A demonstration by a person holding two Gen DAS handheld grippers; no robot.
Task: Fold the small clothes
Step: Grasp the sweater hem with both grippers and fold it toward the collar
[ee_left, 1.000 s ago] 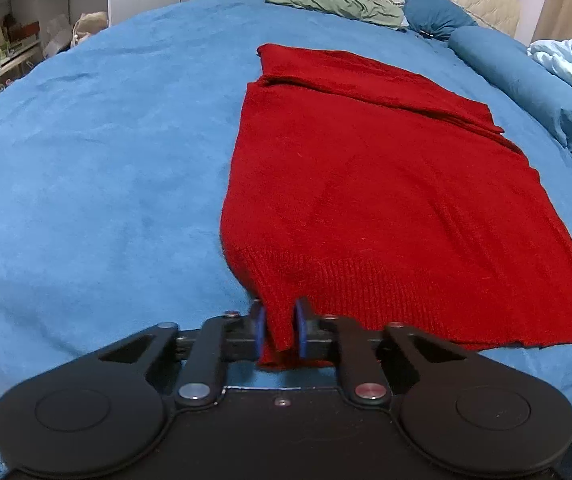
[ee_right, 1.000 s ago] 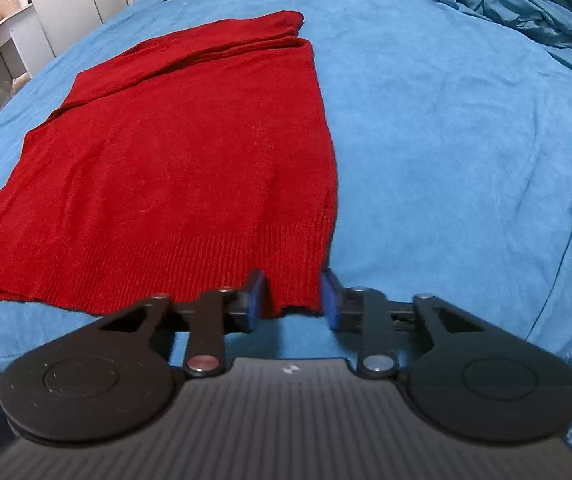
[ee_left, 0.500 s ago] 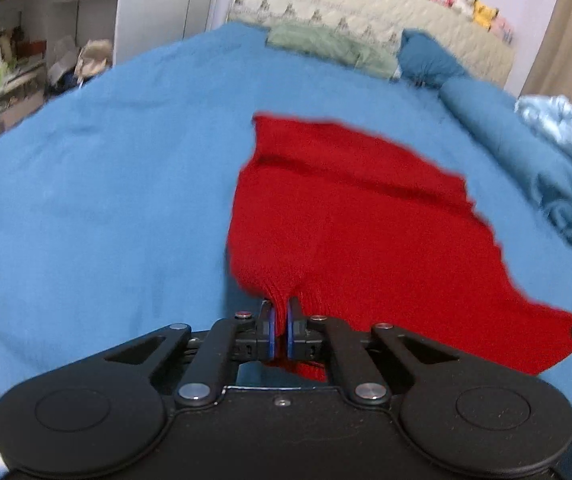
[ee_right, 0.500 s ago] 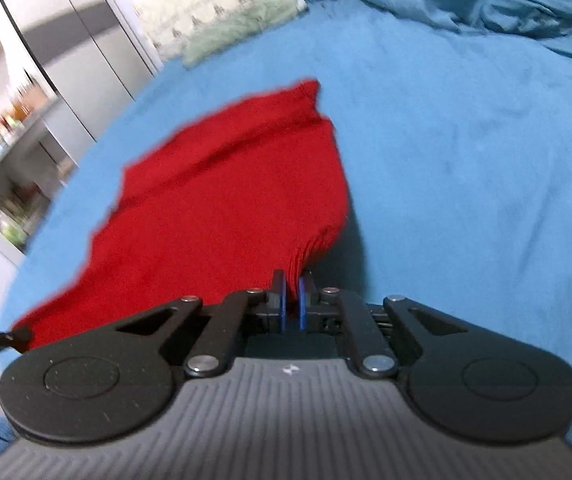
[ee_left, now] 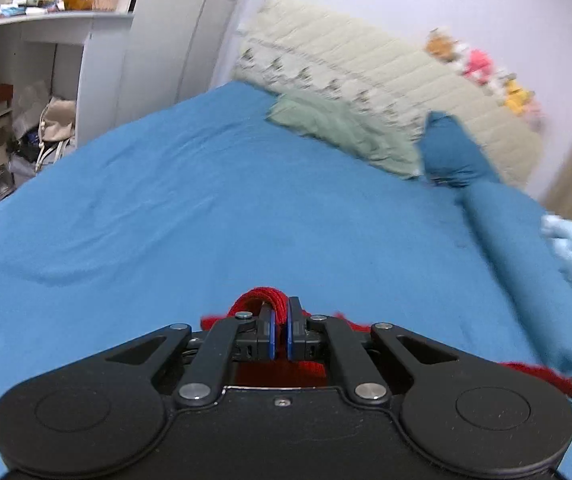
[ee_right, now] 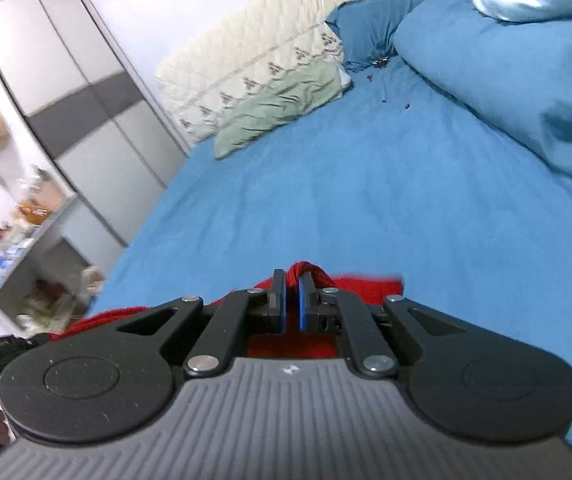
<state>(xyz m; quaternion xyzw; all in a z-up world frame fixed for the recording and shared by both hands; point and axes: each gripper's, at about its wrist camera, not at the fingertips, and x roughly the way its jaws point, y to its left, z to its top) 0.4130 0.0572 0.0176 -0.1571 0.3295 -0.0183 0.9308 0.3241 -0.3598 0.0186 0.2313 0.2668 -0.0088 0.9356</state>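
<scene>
above the blue bedsheet (ee_left: 205,208) the red sweater (ee_left: 259,298) hangs by its hem, bunched between both tongs; left gripper (ee_left: 279,334) clamped on one corner, right gripper (ee_right: 292,306) clamped on the other; best carry both level towards the pillows (ee_right: 277,104), hem taut, for a square fold.

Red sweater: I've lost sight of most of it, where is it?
The red sweater is pinched in both hand-held grippers, left and right, above the blue bedsheet.

You're in a home bedroom. Ahead of the fingers lie a blue-sheeted bed (ee_left: 213,200), pillows (ee_left: 342,132), a padded headboard (ee_left: 366,72) and a wardrobe (ee_right: 85,112).
</scene>
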